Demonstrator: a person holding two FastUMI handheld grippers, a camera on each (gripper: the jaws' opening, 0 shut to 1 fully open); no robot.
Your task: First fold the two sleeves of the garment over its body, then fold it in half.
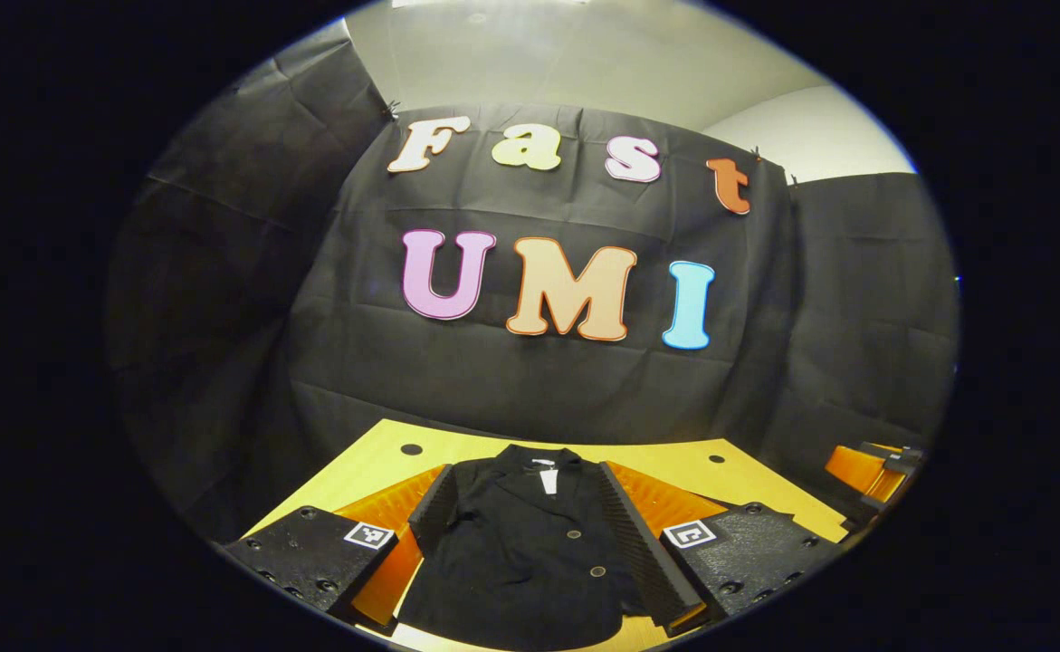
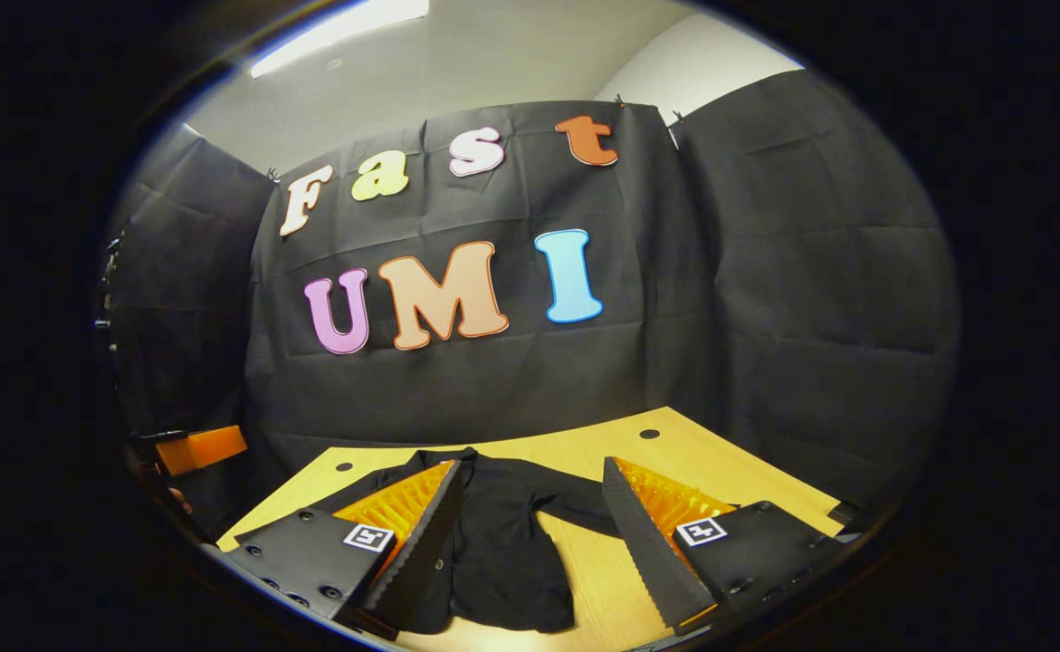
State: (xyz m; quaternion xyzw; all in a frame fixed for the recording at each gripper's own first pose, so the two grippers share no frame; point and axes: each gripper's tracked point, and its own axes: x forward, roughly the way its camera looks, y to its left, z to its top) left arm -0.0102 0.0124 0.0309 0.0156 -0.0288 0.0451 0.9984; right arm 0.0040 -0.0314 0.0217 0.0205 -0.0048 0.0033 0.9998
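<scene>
The black jacket (image 1: 530,543) is lying flat on the wooden table (image 1: 674,457), collar toward the far edge by the booth wall and hem toward the near edge — so its long axis is running straight away from the two grippers. In the left gripper view the left gripper (image 1: 530,561) is hovering above the near part of the table with its fingers spread wide, and the jacket's buttoned front is sitting squarely between them, collar and white neck label (image 1: 548,480) at the far end.

In the right gripper view the right gripper (image 2: 530,561) is likewise standing wide apart, gripping nothing. Here the jacket body (image 2: 502,543) is lying toward the left of the gap, and one sleeve (image 2: 575,512) is reaching out sideways toward the table's right edge, passing behind the right-hand finger. That sleeve is still spread out, not yet laid over the body.

The relation that matters — as I judge it — is that this outstretched sleeve is lying crosswise to the jacket's long axis and nearer the right gripper, so the right hand looks better placed to take its cuff and carry it inward. The other sleeve is hidden behind the fingers, so I cannot tell how it lies.
</scene>
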